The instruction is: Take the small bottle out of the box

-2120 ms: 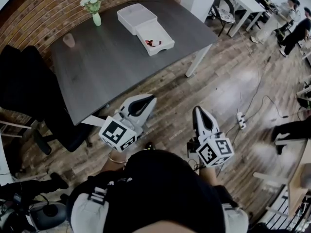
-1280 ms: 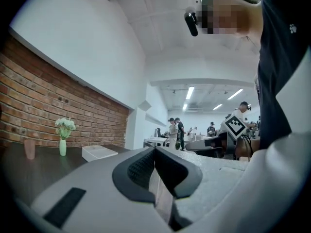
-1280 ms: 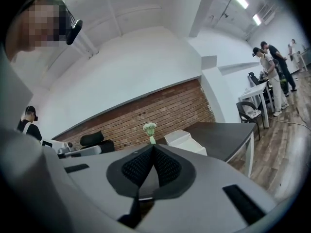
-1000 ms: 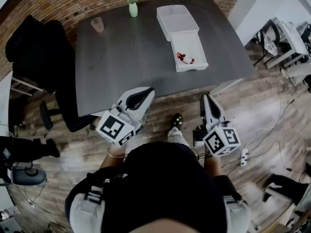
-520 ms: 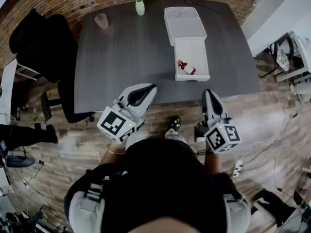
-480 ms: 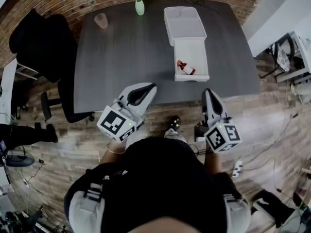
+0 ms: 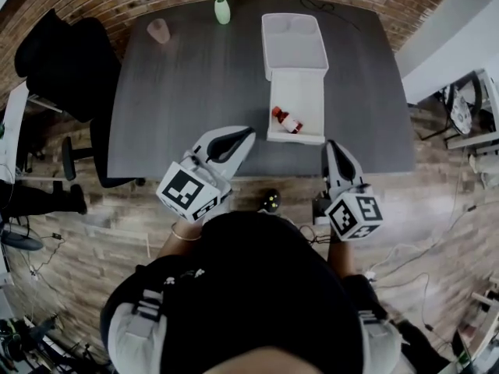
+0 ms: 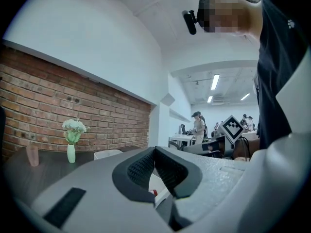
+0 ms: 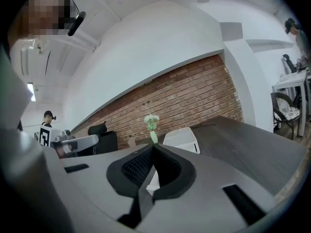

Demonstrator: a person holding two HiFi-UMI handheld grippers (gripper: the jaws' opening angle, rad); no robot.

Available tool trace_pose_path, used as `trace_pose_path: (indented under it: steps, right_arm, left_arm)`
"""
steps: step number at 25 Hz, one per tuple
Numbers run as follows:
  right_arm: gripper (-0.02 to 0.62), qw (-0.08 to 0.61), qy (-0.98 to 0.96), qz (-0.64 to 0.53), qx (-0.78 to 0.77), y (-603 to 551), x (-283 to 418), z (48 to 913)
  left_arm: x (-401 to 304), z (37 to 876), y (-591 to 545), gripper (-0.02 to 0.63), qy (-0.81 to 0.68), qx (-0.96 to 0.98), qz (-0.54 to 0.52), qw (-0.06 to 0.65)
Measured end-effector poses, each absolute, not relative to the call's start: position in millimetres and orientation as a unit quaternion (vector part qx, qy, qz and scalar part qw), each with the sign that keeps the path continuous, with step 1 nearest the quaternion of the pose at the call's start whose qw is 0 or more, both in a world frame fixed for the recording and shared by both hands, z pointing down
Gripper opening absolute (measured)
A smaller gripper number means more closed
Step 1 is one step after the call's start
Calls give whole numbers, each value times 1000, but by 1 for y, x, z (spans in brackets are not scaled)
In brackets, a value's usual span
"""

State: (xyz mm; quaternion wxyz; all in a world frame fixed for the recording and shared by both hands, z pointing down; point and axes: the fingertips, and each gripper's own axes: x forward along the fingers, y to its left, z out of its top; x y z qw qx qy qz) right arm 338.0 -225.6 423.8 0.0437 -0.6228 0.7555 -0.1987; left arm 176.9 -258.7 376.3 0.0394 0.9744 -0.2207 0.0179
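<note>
A small bottle (image 7: 287, 120) with a red band lies on its side in the near half of an open white box (image 7: 306, 92) on the dark table (image 7: 187, 92). The box's other half (image 7: 293, 33) lies farther back. Both grippers hover over the table's near edge, short of the box. My left gripper (image 7: 246, 134) is shut and empty, to the left of the box. My right gripper (image 7: 333, 145) is shut and empty, just right of the box's near corner. In the left gripper view the jaws (image 8: 154, 150) meet; in the right gripper view the jaws (image 9: 153, 146) meet too.
A green vase with white flowers (image 7: 221, 6) and a pink cup (image 7: 158, 29) stand at the table's far edge by the brick wall. A black office chair (image 7: 66, 61) sits at the table's left. Cables lie on the wooden floor (image 7: 437, 209) to the right.
The person has walked up to the table. The box and bottle now lie closer, just ahead of both grippers. Both grippers stayed shut and empty.
</note>
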Motion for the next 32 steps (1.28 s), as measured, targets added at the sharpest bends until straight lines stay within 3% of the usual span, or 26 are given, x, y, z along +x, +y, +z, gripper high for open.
trace_pose_path:
  steps: [9, 21, 32]
  right_arm:
    - [9, -8, 780, -208, -590, -262, 340, 457]
    - [46, -161, 797, -184, -553, -309, 314, 512]
    - [172, -295, 817, -184, -459, -335, 279, 578]
  left_arm:
    - [184, 386, -279, 3, -251, 966, 32, 45]
    - [172, 395, -322, 3, -260, 963, 37, 64]
    - [151, 398, -340, 3, -278, 957, 25, 72]
